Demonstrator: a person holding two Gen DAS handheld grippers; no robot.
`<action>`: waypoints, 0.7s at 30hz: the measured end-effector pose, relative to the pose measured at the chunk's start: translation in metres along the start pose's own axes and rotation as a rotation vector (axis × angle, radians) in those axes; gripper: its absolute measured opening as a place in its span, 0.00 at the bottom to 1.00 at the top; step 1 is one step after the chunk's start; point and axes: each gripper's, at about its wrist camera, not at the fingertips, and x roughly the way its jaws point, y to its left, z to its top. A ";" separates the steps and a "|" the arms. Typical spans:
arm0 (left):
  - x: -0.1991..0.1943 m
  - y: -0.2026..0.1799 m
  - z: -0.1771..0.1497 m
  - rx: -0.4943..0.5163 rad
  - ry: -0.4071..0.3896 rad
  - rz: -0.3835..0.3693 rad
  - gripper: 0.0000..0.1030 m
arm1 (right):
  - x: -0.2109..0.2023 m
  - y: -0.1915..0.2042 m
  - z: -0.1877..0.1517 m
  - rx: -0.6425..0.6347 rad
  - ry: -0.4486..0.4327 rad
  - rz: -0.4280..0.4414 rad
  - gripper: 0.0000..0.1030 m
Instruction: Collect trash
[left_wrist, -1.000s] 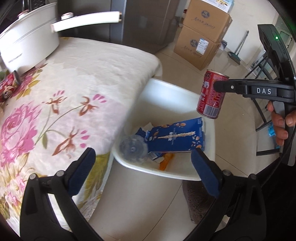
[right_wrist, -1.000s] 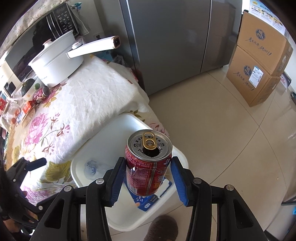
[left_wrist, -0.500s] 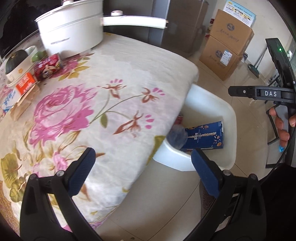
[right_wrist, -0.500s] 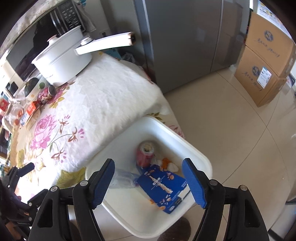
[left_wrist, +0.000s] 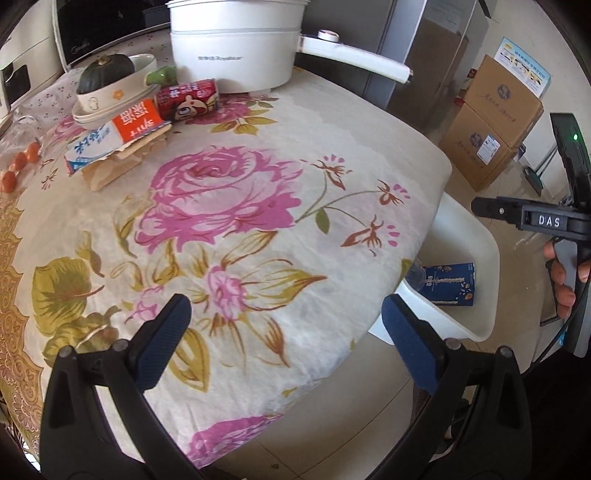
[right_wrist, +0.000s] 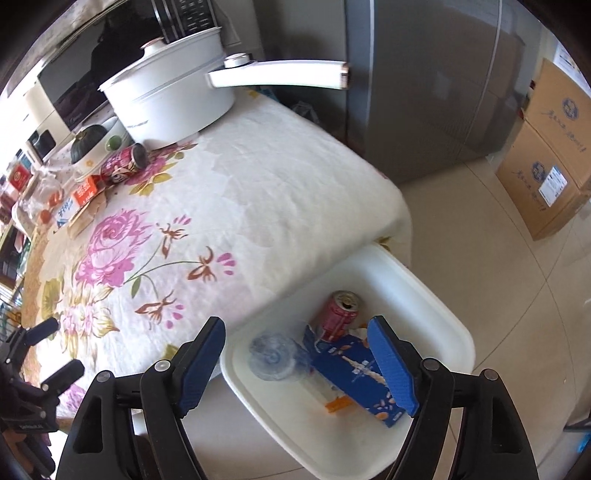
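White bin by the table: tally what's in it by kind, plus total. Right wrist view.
Red drink can: 1
Clear plastic bottle: 1
Blue carton: 1
Orange scrap: 1
Total: 4 told apart in the white bin. Pale bits under the carton are too hidden to count.

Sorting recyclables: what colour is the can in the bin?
Red can, gold top; clearest in the right wrist view.
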 end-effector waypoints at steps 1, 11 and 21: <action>-0.004 0.008 0.001 -0.014 -0.015 0.003 0.99 | 0.001 0.006 0.001 -0.005 0.003 0.005 0.79; -0.023 0.082 0.039 -0.056 -0.113 0.083 0.99 | -0.008 0.059 0.027 -0.075 -0.090 0.052 0.82; 0.030 0.126 0.112 0.166 -0.011 0.172 0.99 | 0.007 0.057 0.034 -0.028 -0.059 0.048 0.82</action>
